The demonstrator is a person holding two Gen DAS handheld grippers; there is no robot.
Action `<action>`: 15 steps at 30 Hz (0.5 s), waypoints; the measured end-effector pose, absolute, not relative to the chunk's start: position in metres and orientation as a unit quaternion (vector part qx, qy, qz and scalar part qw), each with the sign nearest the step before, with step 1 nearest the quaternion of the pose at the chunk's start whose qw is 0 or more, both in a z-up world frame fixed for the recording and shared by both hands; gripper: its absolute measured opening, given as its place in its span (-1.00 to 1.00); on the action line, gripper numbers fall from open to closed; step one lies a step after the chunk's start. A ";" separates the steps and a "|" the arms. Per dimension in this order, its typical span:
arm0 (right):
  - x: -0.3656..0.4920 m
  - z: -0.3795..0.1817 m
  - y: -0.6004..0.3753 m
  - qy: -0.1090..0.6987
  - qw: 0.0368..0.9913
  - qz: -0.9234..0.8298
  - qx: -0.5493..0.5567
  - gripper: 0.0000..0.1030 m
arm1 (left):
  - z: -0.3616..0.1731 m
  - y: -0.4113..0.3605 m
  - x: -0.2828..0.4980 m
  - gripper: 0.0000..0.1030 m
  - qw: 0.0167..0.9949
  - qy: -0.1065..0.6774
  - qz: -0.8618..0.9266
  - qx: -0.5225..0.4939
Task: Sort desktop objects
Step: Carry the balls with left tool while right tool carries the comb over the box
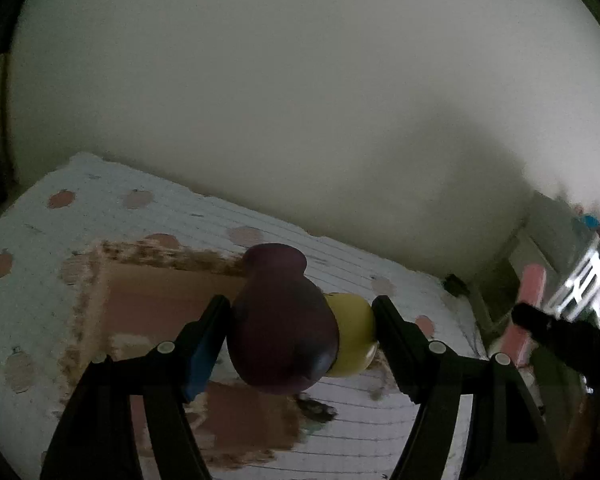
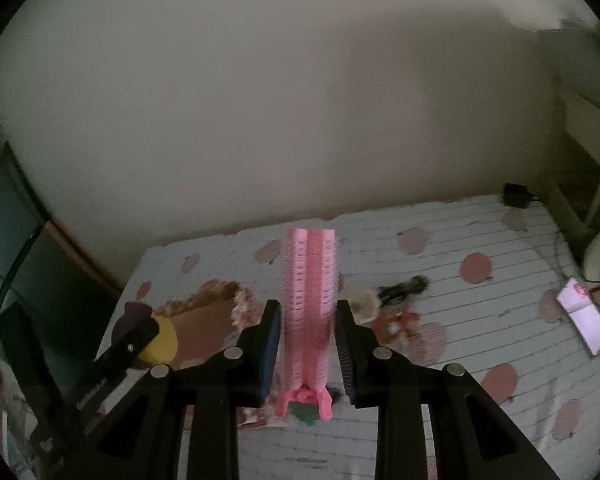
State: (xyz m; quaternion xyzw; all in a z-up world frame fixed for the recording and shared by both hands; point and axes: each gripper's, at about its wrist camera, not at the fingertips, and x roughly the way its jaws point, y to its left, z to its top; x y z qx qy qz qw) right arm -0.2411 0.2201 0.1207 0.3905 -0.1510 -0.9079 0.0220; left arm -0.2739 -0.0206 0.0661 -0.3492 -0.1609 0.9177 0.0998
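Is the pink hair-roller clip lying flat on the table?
No, the pink hair-roller clip stands up between the fingers of the right gripper, held above the table.

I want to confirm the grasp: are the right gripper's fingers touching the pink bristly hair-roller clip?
Touching. The right wrist view shows the pink bristly hair-roller clip squeezed between both fingers of the right gripper, off the table.

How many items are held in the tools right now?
2. A purple-and-yellow toy sits clamped in the left tool; a pink hair-roller clip in the right tool. Table clutter isn't counted.

No legible txt or labels anywhere
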 end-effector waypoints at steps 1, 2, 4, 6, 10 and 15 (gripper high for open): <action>-0.244 0.118 0.210 -0.147 0.030 -0.906 0.395 -0.44 | 0.066 -0.026 -0.273 0.44 0.095 -0.164 0.918 -0.349; -0.245 0.115 0.201 -0.141 0.036 -0.906 0.398 -0.44 | 0.065 -0.032 -0.272 0.44 0.090 -0.167 0.918 -0.349; -0.248 0.109 0.186 -0.129 0.048 -0.903 0.406 -0.44 | 0.063 -0.043 -0.272 0.44 0.072 -0.167 0.918 -0.353; -0.249 0.103 0.174 -0.121 0.058 -0.901 0.413 -0.44 | 0.060 -0.055 -0.273 0.44 0.050 -0.159 0.919 -0.358; -0.255 0.091 0.150 -0.111 0.077 -0.894 0.428 -0.44 | 0.054 -0.079 -0.274 0.44 0.031 -0.170 0.913 -0.370; -0.259 0.084 0.134 -0.102 0.091 -0.889 0.436 -0.44 | 0.046 -0.105 -0.270 0.44 0.005 -0.190 0.904 -0.384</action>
